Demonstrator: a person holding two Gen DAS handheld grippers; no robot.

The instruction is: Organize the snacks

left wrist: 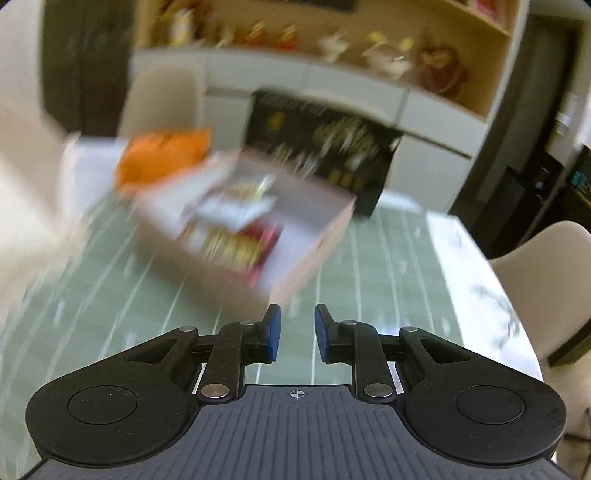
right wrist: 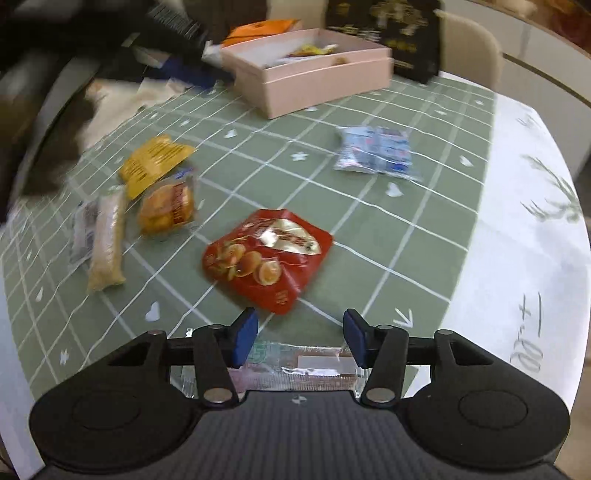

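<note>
light: bright, even | blur: heavy, perhaps motion | edges: fisheye-bent, dark corners

Loose snack packets on tablecloth: five — one red (right wrist: 267, 258), one blue (right wrist: 375, 153), one yellow (right wrist: 157, 164), one orange-bun (right wrist: 168, 210), one pale (right wrist: 105, 242). Pink box (right wrist: 314, 79): one. Black bag (right wrist: 388, 33): one.

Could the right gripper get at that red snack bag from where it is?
Probably yes. The red bag lies flat just ahead of the right gripper, whose fingers are apart with nothing between them and the bag.
</note>
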